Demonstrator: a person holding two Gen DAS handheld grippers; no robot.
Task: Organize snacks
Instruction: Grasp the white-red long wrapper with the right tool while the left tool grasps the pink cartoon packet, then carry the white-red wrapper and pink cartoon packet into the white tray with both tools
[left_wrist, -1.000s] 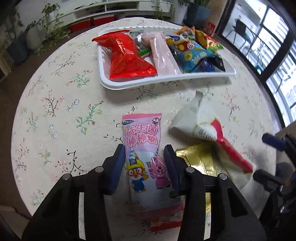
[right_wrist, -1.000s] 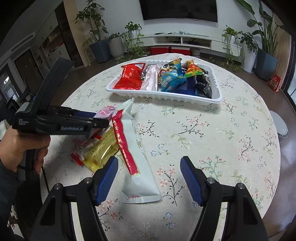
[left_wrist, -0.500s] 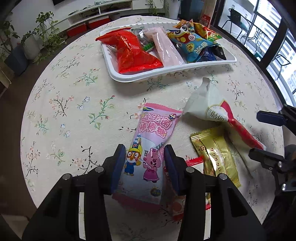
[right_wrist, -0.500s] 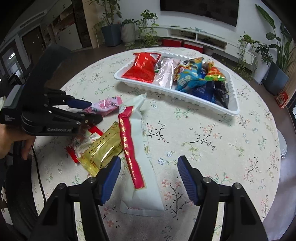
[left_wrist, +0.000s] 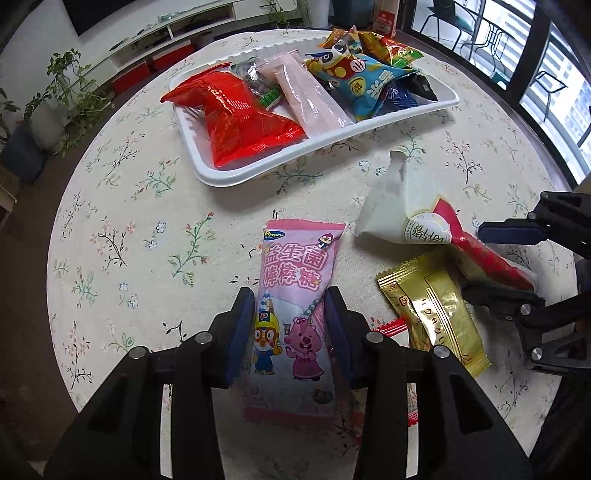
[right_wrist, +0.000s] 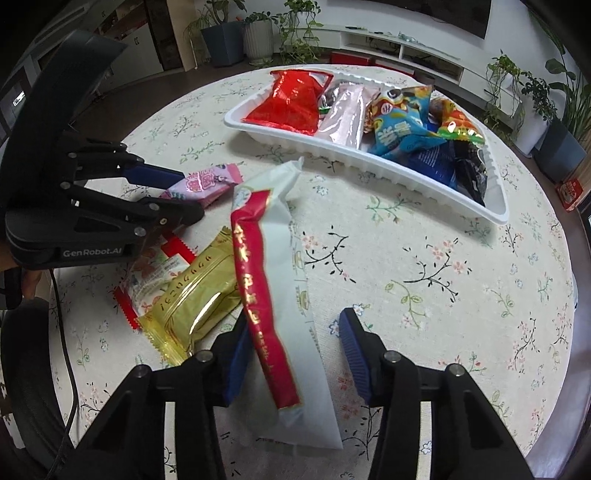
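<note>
Left gripper (left_wrist: 290, 325) pinches the pink cartoon-printed candy packet (left_wrist: 295, 306) on the floral tablecloth (left_wrist: 147, 221), jaws closing further. Right gripper (right_wrist: 291, 345), jaws closing, straddles the long white pouch with a red stripe (right_wrist: 291, 295), apparently not yet pressing it. White plastic tray (right_wrist: 369, 162) sits beyond.

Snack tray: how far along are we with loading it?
Done: several packets already lie in the white tray. In hand: left gripper closing on the pink lollipop packet; right gripper closing around the white-and-red packet. Left: the gold packet and a red-edged packet.
</note>
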